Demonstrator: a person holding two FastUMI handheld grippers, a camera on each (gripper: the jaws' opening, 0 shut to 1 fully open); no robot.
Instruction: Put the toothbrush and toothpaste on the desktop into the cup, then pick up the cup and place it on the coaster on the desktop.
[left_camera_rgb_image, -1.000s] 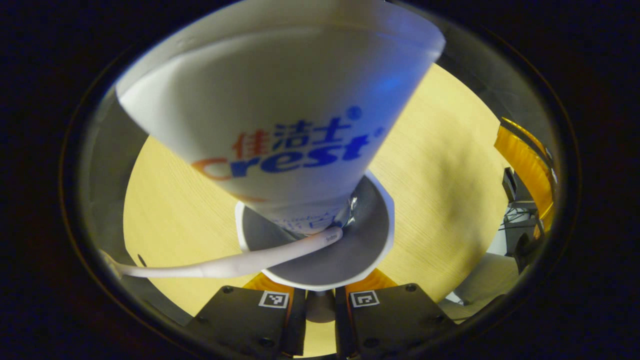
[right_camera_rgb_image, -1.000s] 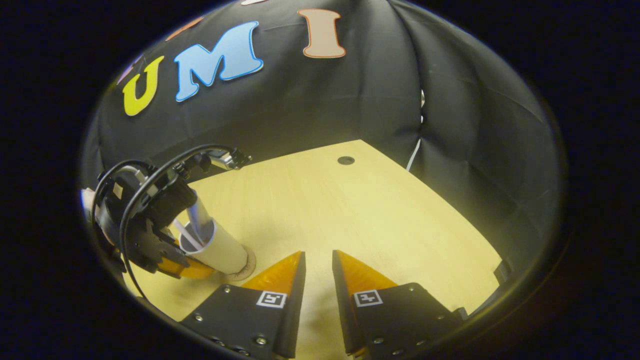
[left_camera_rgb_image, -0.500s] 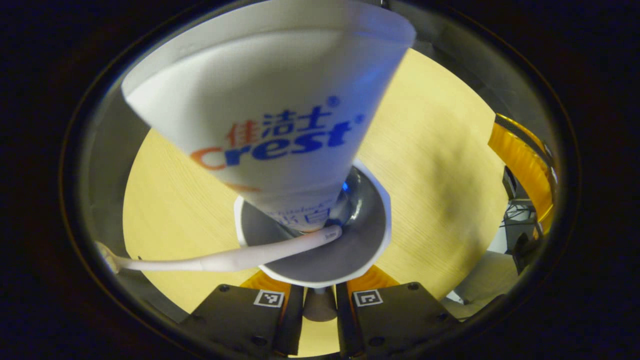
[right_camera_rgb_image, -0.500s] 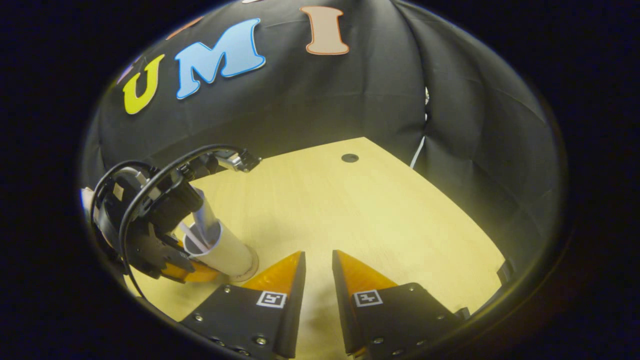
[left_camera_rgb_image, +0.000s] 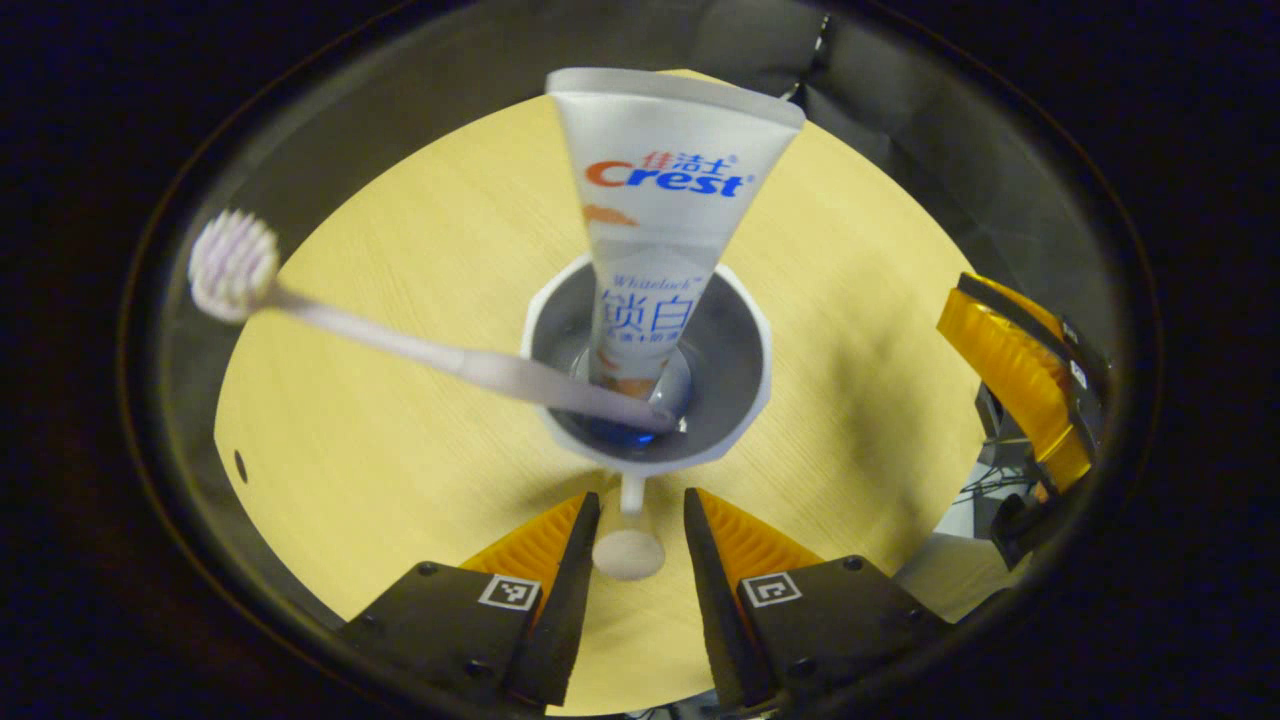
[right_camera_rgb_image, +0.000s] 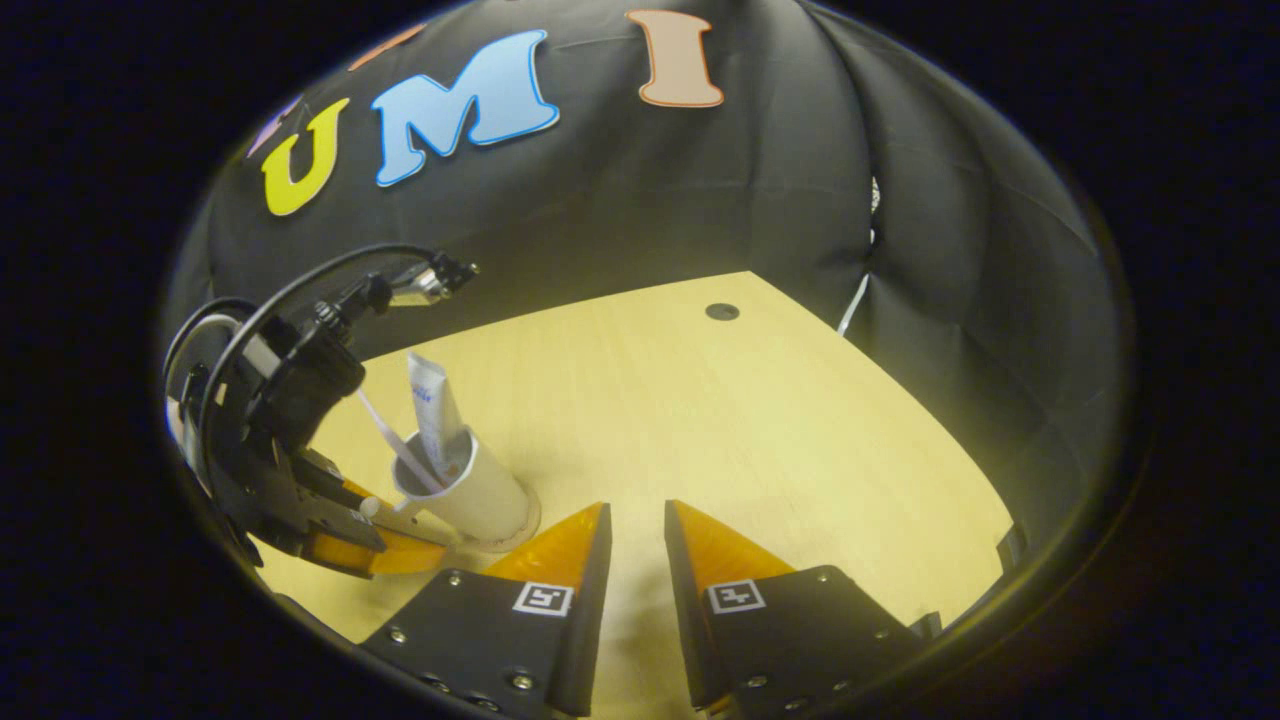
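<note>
Standing on coaster (right_camera_rgb_image: 515, 532): cup (left_camera_rgb_image: 650, 375) holding toothpaste (left_camera_rgb_image: 665, 230), toothbrush (left_camera_rgb_image: 400, 335)

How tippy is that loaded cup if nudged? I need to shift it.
Probably top-heavy: the toothpaste and toothbrush stick out well above the cup rim. The cup looks tall and narrow in the right gripper view, so push low. Its handle offers a surer hold.
</note>
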